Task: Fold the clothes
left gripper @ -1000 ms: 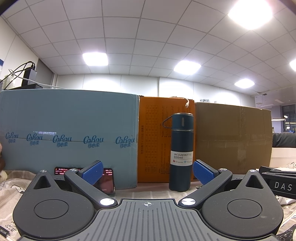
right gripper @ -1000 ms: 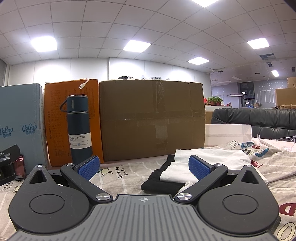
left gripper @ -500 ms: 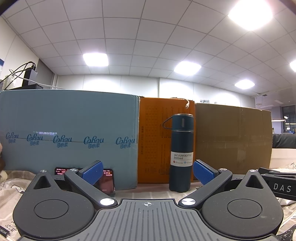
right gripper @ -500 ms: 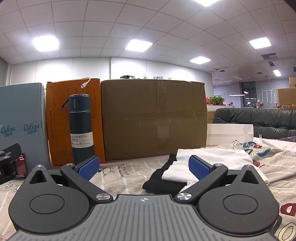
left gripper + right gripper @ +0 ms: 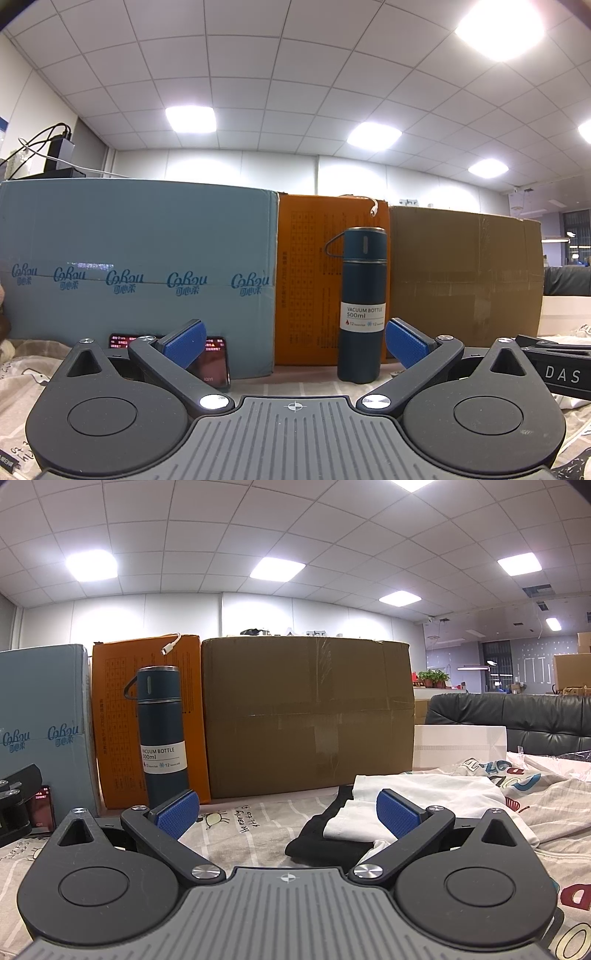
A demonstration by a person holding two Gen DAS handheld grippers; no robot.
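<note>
Nothing moved since before, both fingers [image 5: 406, 341] [image 5: 397, 812] spread empty, folded clothes [image 5: 369, 812] beyond right gripper [image 5: 286, 814], left gripper [image 5: 293, 341]

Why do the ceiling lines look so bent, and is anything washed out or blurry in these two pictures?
Left wrist view: the fisheye lens bows the ceiling grid, and the ceiling light panel blows out to pure white, while the vacuum bottle label stays sharp. Right wrist view: the same curving, milder glare, a readable cardboard box and white shirt.
</note>
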